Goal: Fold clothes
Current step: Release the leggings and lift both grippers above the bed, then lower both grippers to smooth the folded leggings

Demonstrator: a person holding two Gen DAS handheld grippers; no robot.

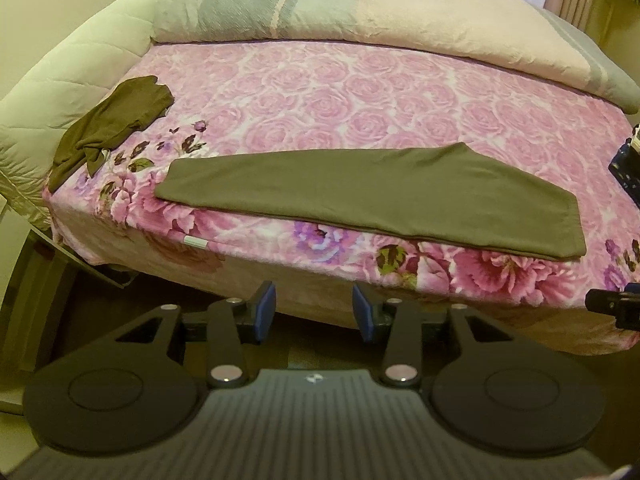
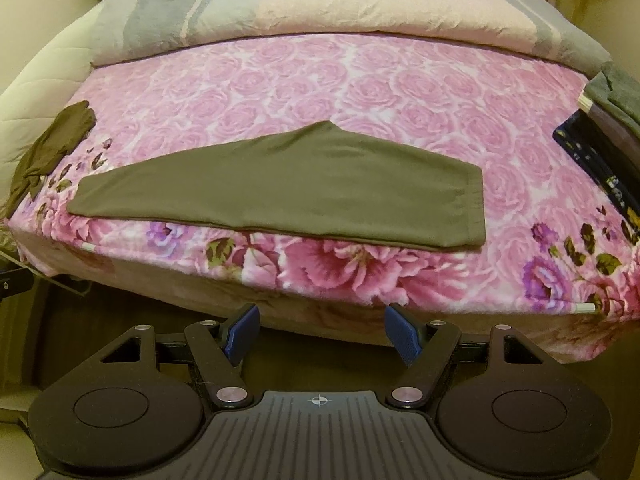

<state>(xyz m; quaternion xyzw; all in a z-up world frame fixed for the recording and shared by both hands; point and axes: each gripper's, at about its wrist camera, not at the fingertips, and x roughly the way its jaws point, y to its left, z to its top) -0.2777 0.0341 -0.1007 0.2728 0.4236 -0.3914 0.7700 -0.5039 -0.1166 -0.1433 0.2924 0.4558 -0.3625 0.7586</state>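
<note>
Judging progress, I see olive trousers folded lengthwise near the bed edge, a crumpled garment waiting, left gripper and right gripper spread, empty.

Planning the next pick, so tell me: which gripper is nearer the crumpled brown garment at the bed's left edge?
Left, judging by the views. The left gripper sits off the bed's front edge, nearer the crumpled brown garment. The right gripper sits further right along that edge, jaws open, both empty.
</note>
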